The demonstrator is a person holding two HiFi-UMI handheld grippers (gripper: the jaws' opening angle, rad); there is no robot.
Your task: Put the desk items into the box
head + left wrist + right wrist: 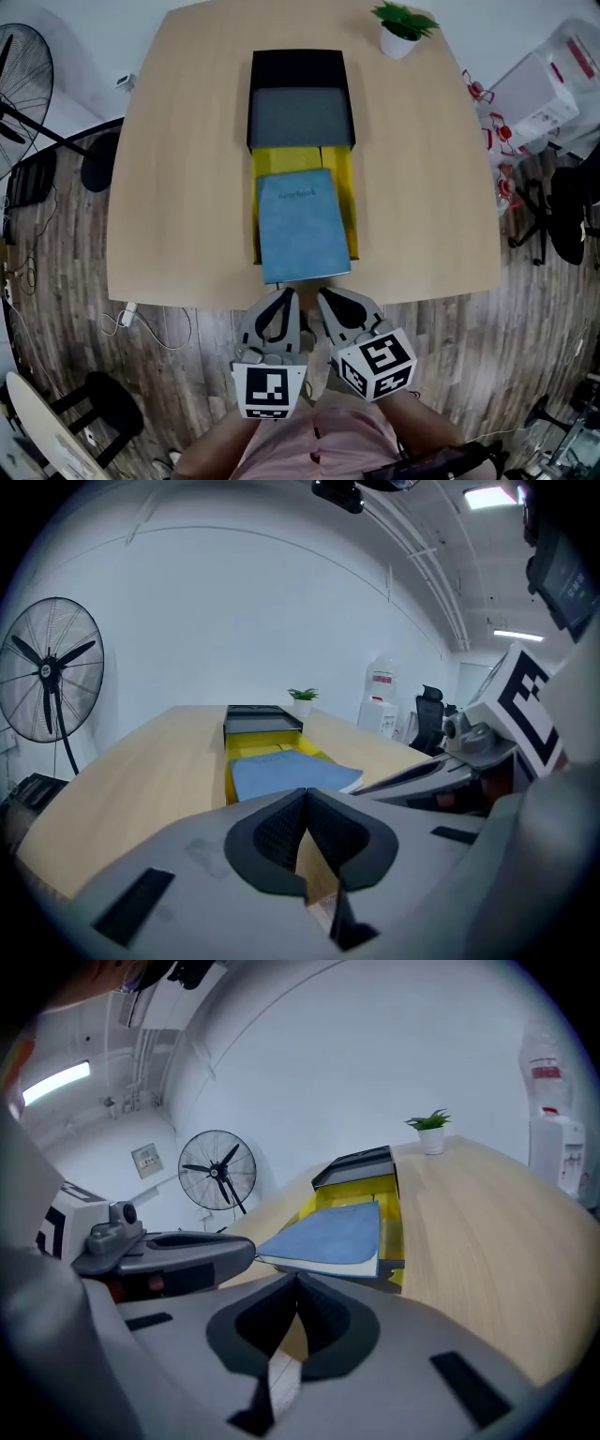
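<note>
Lower centre, off the table (169,187) edge: left gripper (286,292) and right gripper (323,295), jaws pressed together, empty. Mid-frame: blue notebook (302,225) resting atop yellow box (350,192), overhanging its lower end.

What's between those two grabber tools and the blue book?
Nothing but a narrow bare strip of the wooden table separates the left gripper and right gripper from the blue notebook; the head view shows it.

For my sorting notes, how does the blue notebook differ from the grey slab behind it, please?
The blue notebook lies atop the yellow box, overhanging its near end; the grey slab sits inside the black tray. The notebook sits slightly skewed, the slab straight. Both lie flat.
</note>
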